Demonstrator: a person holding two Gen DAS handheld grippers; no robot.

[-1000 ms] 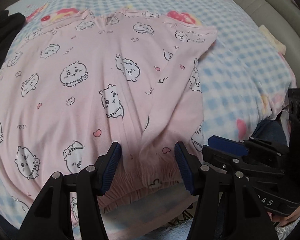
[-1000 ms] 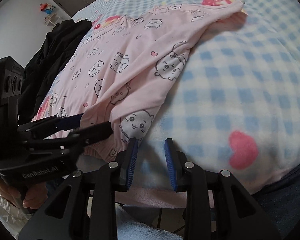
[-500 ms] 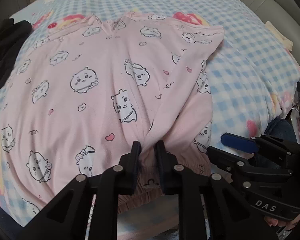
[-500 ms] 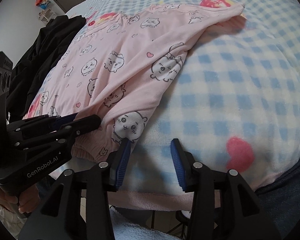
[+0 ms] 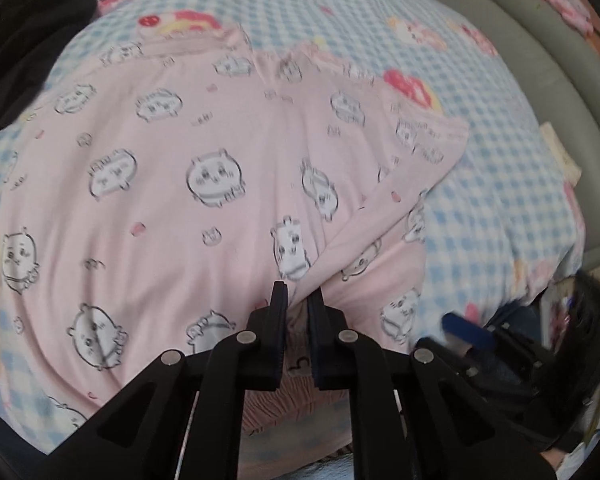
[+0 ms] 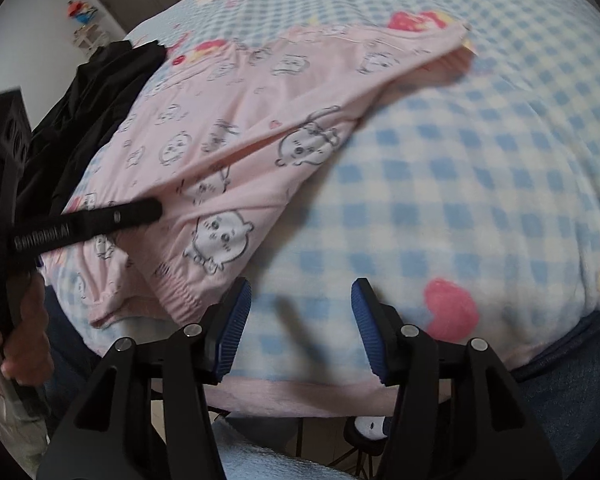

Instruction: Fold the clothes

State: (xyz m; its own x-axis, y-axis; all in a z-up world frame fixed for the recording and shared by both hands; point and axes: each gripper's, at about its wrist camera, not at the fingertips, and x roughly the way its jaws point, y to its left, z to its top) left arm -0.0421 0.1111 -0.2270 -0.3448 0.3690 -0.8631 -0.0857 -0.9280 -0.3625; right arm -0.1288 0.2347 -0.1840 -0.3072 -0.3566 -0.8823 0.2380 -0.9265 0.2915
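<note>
Pink pajama shorts (image 5: 204, 184) printed with cartoon animals lie spread on the checked blanket, waistband toward me. My left gripper (image 5: 298, 300) is shut on a pinch of the pink fabric just above the elastic waistband, near the middle seam. The right half of the shorts (image 6: 284, 128) is raised in a fold. My right gripper (image 6: 300, 304) stands open over the bare blanket, just right of the waistband corner (image 6: 188, 292), holding nothing. In the right wrist view, the left gripper (image 6: 140, 212) reaches in from the left.
A blue-and-white checked blanket (image 6: 460, 168) with pink hearts covers the bed. Black clothing (image 6: 96, 92) is heaped at the left. A grey padded bed frame (image 5: 540, 64) runs along the right. The near edge of the bed lies just below my grippers.
The left gripper shut on the pink fabric and lifted it slightly, pulling up a ridge. The right gripper's fingers opened wider and it shifted a little right over the blanket.
</note>
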